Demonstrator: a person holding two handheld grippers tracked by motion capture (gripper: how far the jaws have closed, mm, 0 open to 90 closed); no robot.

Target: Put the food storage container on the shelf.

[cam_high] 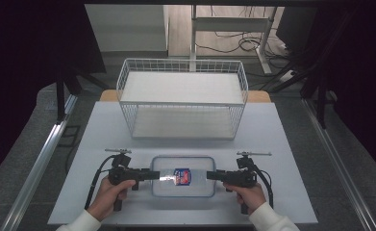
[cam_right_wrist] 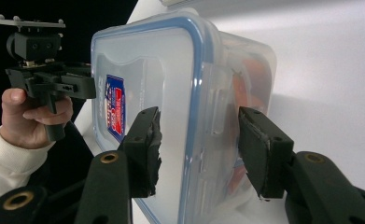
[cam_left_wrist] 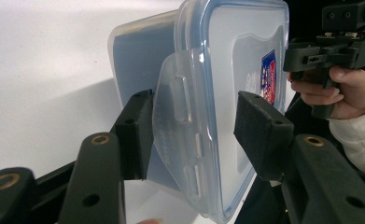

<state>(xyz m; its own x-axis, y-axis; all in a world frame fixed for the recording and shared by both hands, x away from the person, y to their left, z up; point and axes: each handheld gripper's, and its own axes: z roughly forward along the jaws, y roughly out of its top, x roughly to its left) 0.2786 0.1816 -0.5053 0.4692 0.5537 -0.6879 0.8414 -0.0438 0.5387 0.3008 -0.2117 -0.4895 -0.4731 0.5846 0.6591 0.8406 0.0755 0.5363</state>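
Two grippers — left gripper (cam_high: pixel 155 174) and right gripper (cam_high: pixel 210 175) — half-spread jaws straddling opposite ends of plastic container (cam_high: pixel 183 176), pads apart from it.

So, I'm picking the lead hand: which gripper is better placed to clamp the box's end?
Left, narrowly: the left gripper straddles the box at its flap, one pad against it; the right gripper seems clear both sides.

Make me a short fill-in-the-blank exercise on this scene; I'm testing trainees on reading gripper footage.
1. The clear container has a lid with a ____ rim.
2. Behind the container stands a white ____ basket.
3. The left gripper and right gripper sit at ____ ends of the container.
4. The container rests on a ____ table.

Missing words: blue; wire; opposite; white
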